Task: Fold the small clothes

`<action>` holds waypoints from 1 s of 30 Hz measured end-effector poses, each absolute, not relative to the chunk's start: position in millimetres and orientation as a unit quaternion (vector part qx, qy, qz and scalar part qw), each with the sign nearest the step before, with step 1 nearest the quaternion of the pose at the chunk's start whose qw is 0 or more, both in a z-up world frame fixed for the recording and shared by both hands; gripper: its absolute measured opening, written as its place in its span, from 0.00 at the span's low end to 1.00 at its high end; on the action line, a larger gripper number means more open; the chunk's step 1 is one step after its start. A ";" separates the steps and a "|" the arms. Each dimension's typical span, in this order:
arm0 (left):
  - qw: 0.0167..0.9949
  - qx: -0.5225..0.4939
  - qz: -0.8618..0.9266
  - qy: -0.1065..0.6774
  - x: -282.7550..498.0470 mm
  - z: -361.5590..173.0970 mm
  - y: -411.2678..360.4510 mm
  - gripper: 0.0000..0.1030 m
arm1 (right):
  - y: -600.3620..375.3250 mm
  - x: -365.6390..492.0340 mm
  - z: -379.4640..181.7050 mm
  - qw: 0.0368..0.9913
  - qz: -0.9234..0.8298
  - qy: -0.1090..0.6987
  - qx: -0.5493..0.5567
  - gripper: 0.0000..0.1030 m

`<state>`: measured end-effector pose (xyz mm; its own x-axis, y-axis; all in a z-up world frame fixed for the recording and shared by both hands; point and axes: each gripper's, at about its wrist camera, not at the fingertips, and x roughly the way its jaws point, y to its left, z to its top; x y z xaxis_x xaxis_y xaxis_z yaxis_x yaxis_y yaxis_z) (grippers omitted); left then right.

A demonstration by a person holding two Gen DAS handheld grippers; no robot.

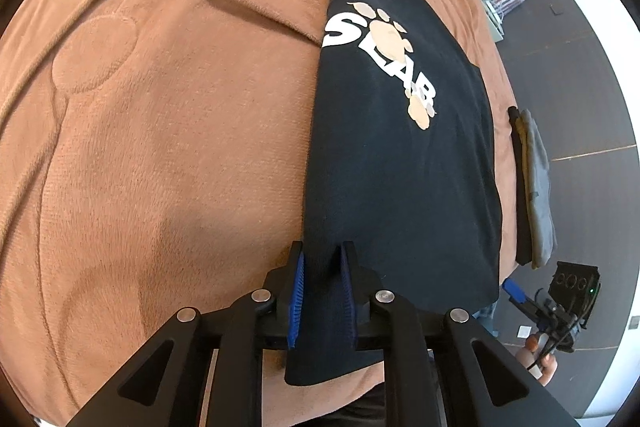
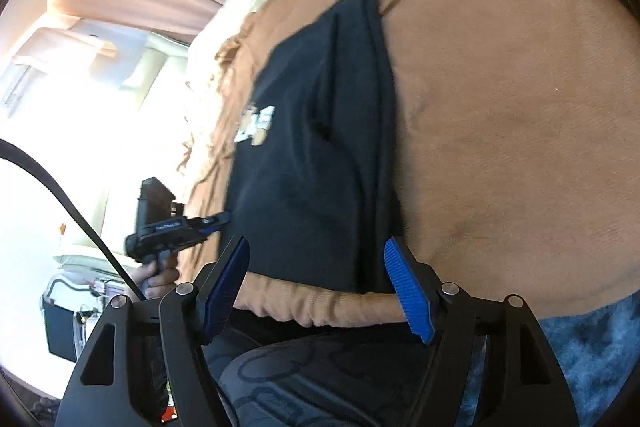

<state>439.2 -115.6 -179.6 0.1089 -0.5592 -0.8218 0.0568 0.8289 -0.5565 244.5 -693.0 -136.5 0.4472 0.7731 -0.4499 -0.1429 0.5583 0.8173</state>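
A black T-shirt with white lettering and tan paw prints lies folded lengthwise on a brown plush blanket spread over the bed. The left gripper has its blue-padded fingers closed on the shirt's near edge, a fold of dark cloth pinched between them and hanging below. The right gripper stands with its blue pads wide apart, holding nothing, poised just over the shirt's near end at the blanket's edge. A small stack of folded clothes, dark and grey, sits beside the shirt near the bed's edge.
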 end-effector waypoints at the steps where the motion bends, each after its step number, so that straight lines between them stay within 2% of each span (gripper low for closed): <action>1: 0.718 -0.199 -0.214 0.632 438.9 -179.6 -116.1 0.17 | -691.8 247.9 -139.5 0.764 0.305 0.434 0.367 0.67; 6: 0.718 -0.191 -0.210 0.635 440.3 -179.8 -119.8 0.17 | -689.6 260.3 -164.4 0.750 0.308 0.451 0.374 0.67; 12: 0.720 -0.186 -0.211 0.634 439.7 -179.0 -121.7 0.17 | -693.1 266.5 -181.4 0.733 0.299 0.470 0.391 0.47; 19: 0.722 -0.179 -0.206 0.636 439.3 -181.2 -128.0 0.17 | -693.5 285.5 -184.2 0.727 0.298 0.479 0.390 0.46; 21: 0.722 -0.178 -0.205 0.637 438.9 -182.1 -129.1 0.17 | -691.0 290.7 -183.1 0.727 0.298 0.479 0.391 0.43; 22: 0.721 -0.179 -0.205 0.637 439.2 -182.6 -129.3 0.17 | -689.3 295.9 -183.6 0.728 0.294 0.481 0.390 0.37; 25: 0.721 -0.179 -0.203 0.638 439.7 -182.0 -130.0 0.17 | -684.1 302.2 -185.2 0.733 0.280 0.489 0.382 0.09; 26: 0.721 -0.177 -0.203 0.638 439.6 -181.5 -130.6 0.17 | -683.8 302.1 -184.5 0.732 0.280 0.489 0.384 0.05; 30: 0.724 -0.171 -0.202 0.637 438.7 -179.0 -133.0 0.17 | -684.4 295.7 -175.9 0.743 0.280 0.480 0.372 0.03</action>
